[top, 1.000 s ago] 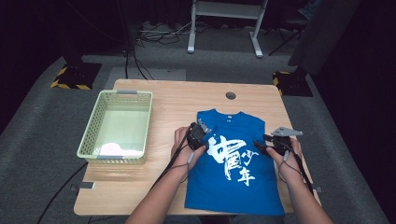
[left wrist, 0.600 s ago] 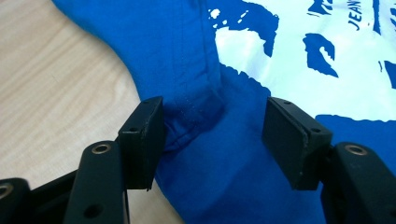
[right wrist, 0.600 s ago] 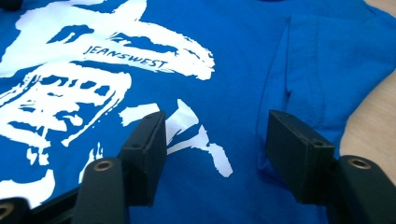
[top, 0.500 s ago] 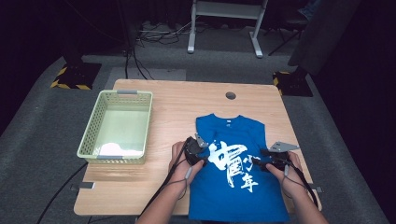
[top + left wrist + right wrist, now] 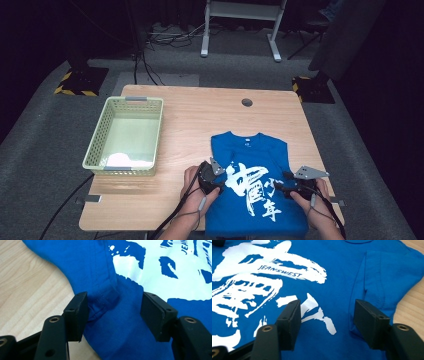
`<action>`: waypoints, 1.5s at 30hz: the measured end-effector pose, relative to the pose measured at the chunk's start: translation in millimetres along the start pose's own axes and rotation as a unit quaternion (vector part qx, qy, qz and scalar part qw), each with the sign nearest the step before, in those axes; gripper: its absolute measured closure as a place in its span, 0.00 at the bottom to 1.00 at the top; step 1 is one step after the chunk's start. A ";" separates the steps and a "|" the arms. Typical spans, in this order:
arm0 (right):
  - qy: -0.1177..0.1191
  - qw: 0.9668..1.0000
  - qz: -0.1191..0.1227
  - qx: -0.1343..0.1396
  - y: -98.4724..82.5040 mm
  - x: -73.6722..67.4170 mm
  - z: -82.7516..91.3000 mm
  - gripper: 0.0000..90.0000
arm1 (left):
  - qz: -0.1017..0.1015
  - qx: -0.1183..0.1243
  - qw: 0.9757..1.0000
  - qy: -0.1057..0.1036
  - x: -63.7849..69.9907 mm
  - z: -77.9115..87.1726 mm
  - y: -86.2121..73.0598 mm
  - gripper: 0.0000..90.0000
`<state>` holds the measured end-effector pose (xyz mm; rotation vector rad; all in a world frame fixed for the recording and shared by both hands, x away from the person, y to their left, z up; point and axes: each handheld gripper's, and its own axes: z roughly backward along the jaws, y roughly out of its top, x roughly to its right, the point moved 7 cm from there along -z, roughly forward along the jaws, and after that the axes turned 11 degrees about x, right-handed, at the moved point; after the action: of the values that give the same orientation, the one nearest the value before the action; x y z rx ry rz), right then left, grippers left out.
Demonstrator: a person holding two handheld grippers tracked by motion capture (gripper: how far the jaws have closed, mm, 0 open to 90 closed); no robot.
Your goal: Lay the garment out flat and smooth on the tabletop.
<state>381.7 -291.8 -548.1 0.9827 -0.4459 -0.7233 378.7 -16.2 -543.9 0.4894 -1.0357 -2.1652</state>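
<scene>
Left gripper [image 5: 115,312] jaws are standing open, nothing pinched; the shirt [image 5: 130,340] is lying flat under and between them. A folded sleeve seam [image 5: 105,293] is sitting in the gap, nearer the left jaw, not pressed by either pad. Past the jaws the white print [image 5: 155,270] is running off to the right; bare table [image 5: 27,290] is showing left of the left jaw.

Right gripper [image 5: 327,315] jaws are open too, with cloth below the gap, no grip. A bit of white print [image 5: 317,312] is lying just inside the left jaw; a tucked sleeve fold [image 5: 374,287] is sitting just ahead of the right jaw. Beyond, the big print with small lettering is spreading to the left, the collar is at the far top edge, and wood is showing far right.

From the high view: left gripper [image 5: 210,176] is hovering at the shirt's [image 5: 250,150] left edge, right gripper [image 5: 292,186] at its right edge, both low on the shirt near the person. The shirt is lying face up on the table [image 5: 200,115], sleeves folded in. Farther off to the left, a green basket [image 5: 100,145] is sitting apart from the shirt with something white [image 5: 122,160] inside.
</scene>
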 end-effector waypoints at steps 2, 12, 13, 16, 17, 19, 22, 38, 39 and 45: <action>-0.001 1.000 -0.001 0.000 -1.5 -2.8 2.8 0.44 | 0.000 0.001 1.000 0.000 3.1 2.2 -1.6 0.44; 0.002 1.000 -0.003 0.000 -3.5 -6.9 6.1 0.43 | -0.004 -0.010 1.000 0.013 8.8 10.8 -5.2 0.41; 0.002 1.000 -0.003 0.000 -3.5 -6.9 6.1 0.43 | -0.003 -0.009 1.000 0.014 8.9 11.4 -4.7 0.40; 0.002 1.000 -0.002 0.000 -3.5 -6.9 6.1 0.43 | -0.003 -0.007 1.000 0.013 8.8 13.9 -2.4 0.40; 0.002 1.000 -0.002 0.000 -3.5 -6.9 6.1 0.43 | -0.003 -0.004 1.000 0.013 8.8 14.7 -0.9 0.39; 0.002 1.000 -0.002 0.000 -3.5 -6.9 6.1 0.43 | -0.005 0.001 1.000 0.013 8.6 16.3 2.8 0.39; 0.002 1.000 -0.003 0.000 -3.5 -6.9 6.1 0.43 | -0.008 0.003 1.000 0.010 8.4 17.5 7.8 0.39; 0.001 1.000 -0.001 0.000 -3.5 -7.0 6.1 0.43 | -0.017 0.025 0.999 0.015 6.0 12.5 39.7 0.41; 0.001 1.000 -0.001 0.000 -3.5 -7.0 6.1 0.43 | -0.018 0.023 0.999 0.016 5.3 11.8 40.8 0.41; 0.001 1.000 -0.001 0.000 -3.5 -6.9 6.1 0.43 | -0.018 0.030 0.999 0.017 -0.8 6.2 50.1 0.41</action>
<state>371.8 -291.6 -548.3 0.9848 -0.4425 -0.7244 396.4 -35.1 -500.5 0.5753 -1.0819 -2.1549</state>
